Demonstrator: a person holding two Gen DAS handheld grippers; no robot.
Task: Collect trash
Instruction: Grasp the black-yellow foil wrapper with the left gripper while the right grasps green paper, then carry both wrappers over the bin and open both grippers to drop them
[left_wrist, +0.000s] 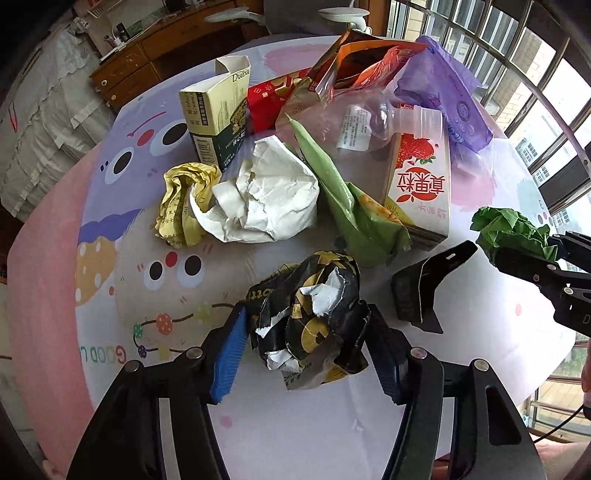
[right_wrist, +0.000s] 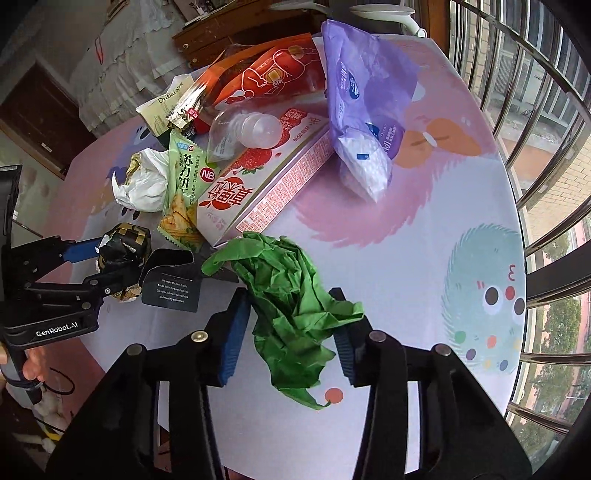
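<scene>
A round table (left_wrist: 122, 280) under a pastel cartoon-printed cloth carries a heap of litter. The landmark is the strawberry-printed milk carton (left_wrist: 421, 192) lying on its side near the middle. Against its left edge lies a pale green biscuit wrapper (left_wrist: 343, 199); further left sit a crumpled white paper ball (left_wrist: 269, 199) and a crumpled yellow paper wad (left_wrist: 181, 206) — touching each other. Behind those stands an opened cream-and-green box (left_wrist: 214, 122). In front of the carton lies a folded black card tag (left_wrist: 421, 288). To its right — a purple plastic pack (right_wrist: 362, 103).
</scene>
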